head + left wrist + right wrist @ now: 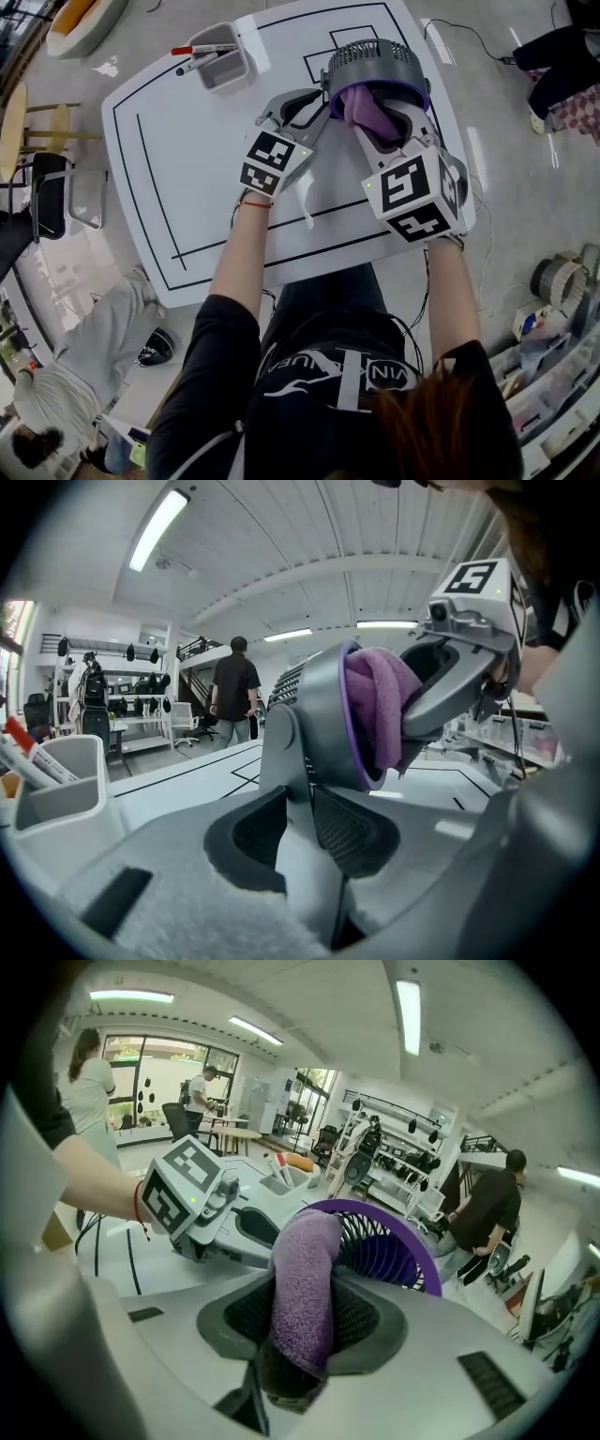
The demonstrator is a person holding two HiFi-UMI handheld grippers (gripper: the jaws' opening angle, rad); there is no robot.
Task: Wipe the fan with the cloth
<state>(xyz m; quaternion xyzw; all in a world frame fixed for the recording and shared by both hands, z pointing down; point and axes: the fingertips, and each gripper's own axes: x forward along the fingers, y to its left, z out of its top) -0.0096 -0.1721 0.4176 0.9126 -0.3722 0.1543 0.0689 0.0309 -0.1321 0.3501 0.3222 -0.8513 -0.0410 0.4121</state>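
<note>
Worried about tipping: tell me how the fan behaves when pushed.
Probably top-heavy: the fan head sits on a narrow stand, so it could tip; the left gripper clamped on that stand likely steadies it. Its rigid grille should not flex under the cloth.

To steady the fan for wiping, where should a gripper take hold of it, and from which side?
Grip the narrow grey stem under the head of the fan, coming from the side. The stem is slim enough for the jaws, as the left gripper clamps it, and a side approach leaves the purple-rimmed front grille free for the cloth in the right gripper.
</note>
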